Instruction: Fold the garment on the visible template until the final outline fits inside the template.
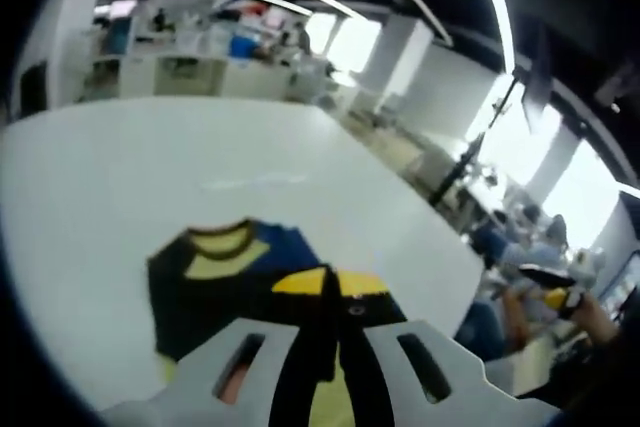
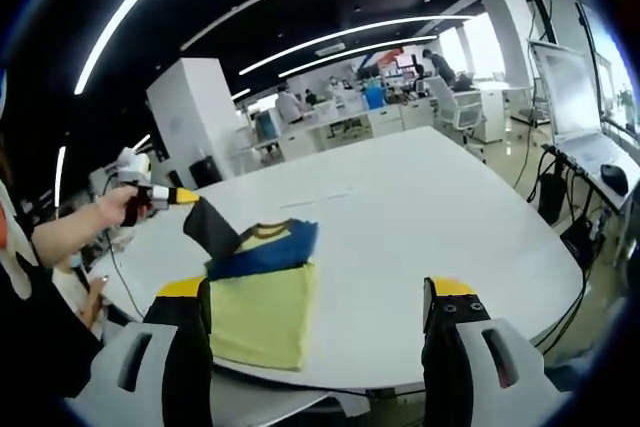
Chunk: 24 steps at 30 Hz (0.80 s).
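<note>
Left hand-held gripper [image 1: 330,312] pinches garment [image 2: 262,292]; right hand-held gripper [image 2: 318,322] agape.

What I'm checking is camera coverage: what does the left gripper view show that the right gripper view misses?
Left gripper view: the left gripper close up, jaws shut on the T-shirt's black sleeve. Right gripper view: the right gripper with jaws wide open, the shirt's yellow-green front panel, and a hand lifting that sleeve. Both: the yellow collar, the blue part and the white table.
</note>
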Available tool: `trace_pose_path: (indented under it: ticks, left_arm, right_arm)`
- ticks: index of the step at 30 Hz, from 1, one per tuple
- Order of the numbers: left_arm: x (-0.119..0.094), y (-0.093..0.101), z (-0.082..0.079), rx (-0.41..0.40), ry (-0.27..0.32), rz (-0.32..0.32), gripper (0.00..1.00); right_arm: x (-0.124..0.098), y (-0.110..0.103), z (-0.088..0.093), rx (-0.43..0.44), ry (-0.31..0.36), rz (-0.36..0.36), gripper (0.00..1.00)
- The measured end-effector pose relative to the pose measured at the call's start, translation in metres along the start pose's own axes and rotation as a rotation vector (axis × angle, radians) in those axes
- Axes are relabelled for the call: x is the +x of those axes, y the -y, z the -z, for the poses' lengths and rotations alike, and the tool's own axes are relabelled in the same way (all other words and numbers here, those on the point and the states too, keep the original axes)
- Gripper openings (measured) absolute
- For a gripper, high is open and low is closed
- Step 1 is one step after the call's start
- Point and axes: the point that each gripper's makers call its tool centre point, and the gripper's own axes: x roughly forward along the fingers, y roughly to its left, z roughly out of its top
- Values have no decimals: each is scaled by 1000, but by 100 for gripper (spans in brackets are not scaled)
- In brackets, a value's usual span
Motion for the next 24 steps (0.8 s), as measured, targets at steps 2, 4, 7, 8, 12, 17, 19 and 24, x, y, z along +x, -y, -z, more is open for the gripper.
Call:
trace_pose_path:
  ticks: [2,4,7,8,12,17,19,24]
  left_arm:
    - [5,1,3,-3,-10,2,0]
    - [11,2,5,-8,-17,6,0]
    - [18,5,7,-13,-24,15,0]
    - [22,7,8,-11,-30,18,0]
    - [35,11,12,-3,-47,30,0]
    - [51,12,17,1,-66,30,0]
    - [60,11,22,0,-80,31,0]
    - [78,12,33,1,-117,34,0]
  right_arm:
    - [-2,2,1,3,0,8,87]
    - [-4,3,3,5,-3,17,87]
    - [-9,5,5,10,-7,26,87]
    - [-11,6,6,11,-9,32,87]
    - [-18,11,10,13,-17,52,87]
    - [-27,15,13,25,-14,76,87]
    - [-31,17,16,30,-16,91,87]
    - [-41,23,21,46,-18,122,87]
